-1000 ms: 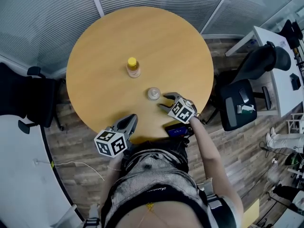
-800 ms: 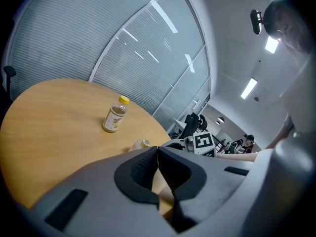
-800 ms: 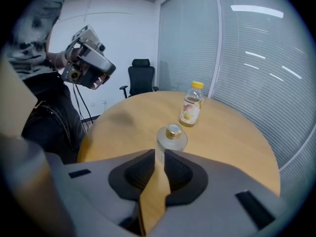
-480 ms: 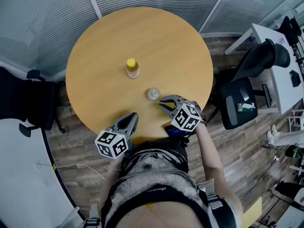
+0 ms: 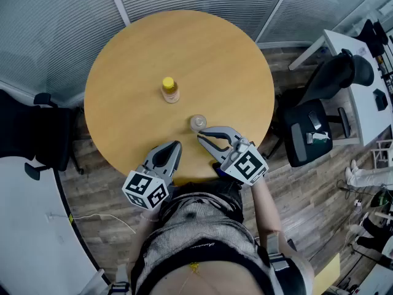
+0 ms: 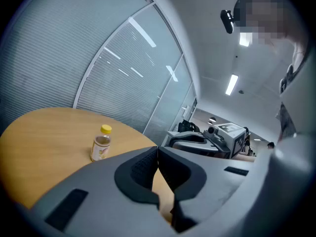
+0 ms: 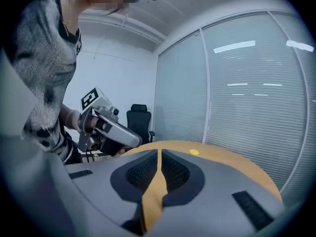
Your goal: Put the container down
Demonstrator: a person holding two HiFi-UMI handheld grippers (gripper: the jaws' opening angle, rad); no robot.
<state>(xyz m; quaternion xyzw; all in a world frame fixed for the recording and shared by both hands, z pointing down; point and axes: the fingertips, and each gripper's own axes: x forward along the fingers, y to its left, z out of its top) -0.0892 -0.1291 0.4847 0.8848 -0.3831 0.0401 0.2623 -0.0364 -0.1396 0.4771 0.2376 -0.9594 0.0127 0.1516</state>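
Observation:
A small clear container (image 5: pixel 198 123) stands upright on the round wooden table (image 5: pixel 135 48), near its front edge. My right gripper (image 5: pixel 201 134) is shut and empty, with its tips just in front of the container and apart from it. In the right gripper view its jaws (image 7: pixel 159 152) meet with only the tabletop behind them. My left gripper (image 5: pixel 174 145) hovers over the table's front edge, to the left of the container, shut on nothing; its pads (image 6: pixel 158 149) touch. A yellow-capped bottle (image 5: pixel 170 90) stands further back; it also shows in the left gripper view (image 6: pixel 100 143).
Glass walls with blinds run behind the table. A black office chair (image 5: pixel 319 128) and a white desk (image 5: pixel 368 97) stand on the right, and another dark chair (image 5: pixel 31 134) on the left. The person's body is right at the table's near edge.
The right gripper's jaws have gone from open beside the container to shut, and it has drawn back toward the person. The container stays on the table. The left gripper has barely moved.

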